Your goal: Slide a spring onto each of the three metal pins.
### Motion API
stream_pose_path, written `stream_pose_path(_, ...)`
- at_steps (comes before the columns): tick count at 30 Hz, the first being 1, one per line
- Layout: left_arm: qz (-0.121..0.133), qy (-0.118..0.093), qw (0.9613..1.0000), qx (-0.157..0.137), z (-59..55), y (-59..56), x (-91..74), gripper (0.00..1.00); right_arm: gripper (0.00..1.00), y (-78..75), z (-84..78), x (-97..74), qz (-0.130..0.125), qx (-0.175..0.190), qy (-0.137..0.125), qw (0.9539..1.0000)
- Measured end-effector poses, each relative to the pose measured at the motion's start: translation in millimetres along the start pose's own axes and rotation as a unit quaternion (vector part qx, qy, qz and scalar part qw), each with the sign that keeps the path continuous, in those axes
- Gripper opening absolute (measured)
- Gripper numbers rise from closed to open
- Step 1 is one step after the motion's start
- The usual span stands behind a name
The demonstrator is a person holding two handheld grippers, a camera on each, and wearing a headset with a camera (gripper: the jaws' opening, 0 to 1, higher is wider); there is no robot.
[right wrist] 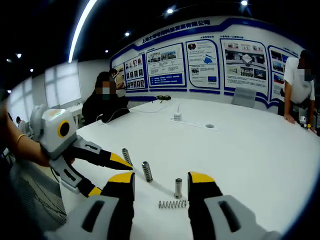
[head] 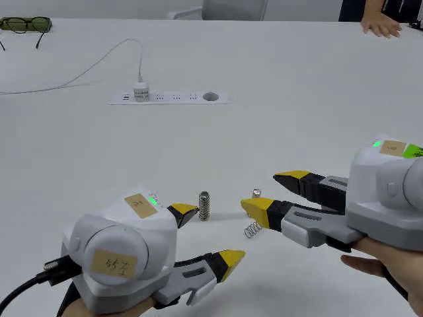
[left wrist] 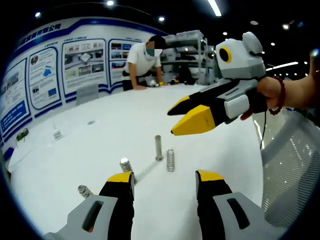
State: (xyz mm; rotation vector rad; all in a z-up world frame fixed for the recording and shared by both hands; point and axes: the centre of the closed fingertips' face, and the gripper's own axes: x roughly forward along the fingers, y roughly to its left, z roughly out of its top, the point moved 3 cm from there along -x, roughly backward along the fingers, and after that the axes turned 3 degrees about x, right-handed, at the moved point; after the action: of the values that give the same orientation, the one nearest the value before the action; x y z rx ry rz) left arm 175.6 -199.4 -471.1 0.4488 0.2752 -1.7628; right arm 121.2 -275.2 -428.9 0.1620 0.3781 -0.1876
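Two of the three pins look finished. In the right gripper view one sprung pin (right wrist: pixel 146 171) stands upright with a second sprung pin (right wrist: pixel 126 156) near it, though the second is small there and its coil is hard to be sure of. The bare pin (right wrist: pixel 178 187) stands upright towards the near edge of the desk (head: pixel 277 86). The loose spring (right wrist: pixel 172 204) lies on its side just beside the pin's foot, apparently not touching it.

The right gripper (right wrist: pixel 161 177) has its jaws spread wide and empty, with the loose spring lying on the desk between them. The left gripper (left wrist: pixel 165 176) is also wide open with nothing in it, and it faces the pins from the opposite side.

The spring is probably a very light, thin wire coil. It is likely to roll on the smooth desk and to shoot out of the jaws if nipped by one end. The best hold is probably a gentle one across the middle of its length. That leaves one open end clear to lower over the pin's tip. The pin is slim and may stand loose, so a sideways knock could tip it.
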Motion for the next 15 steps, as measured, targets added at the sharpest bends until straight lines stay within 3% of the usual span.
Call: stream_pose_path(15,-0.019,0.000,0.9998,0.005,0.2,-5.3,34.3,0.40,0.48,-8.1,-11.6,-20.9,0.008,0.011,-0.006,0.9999)
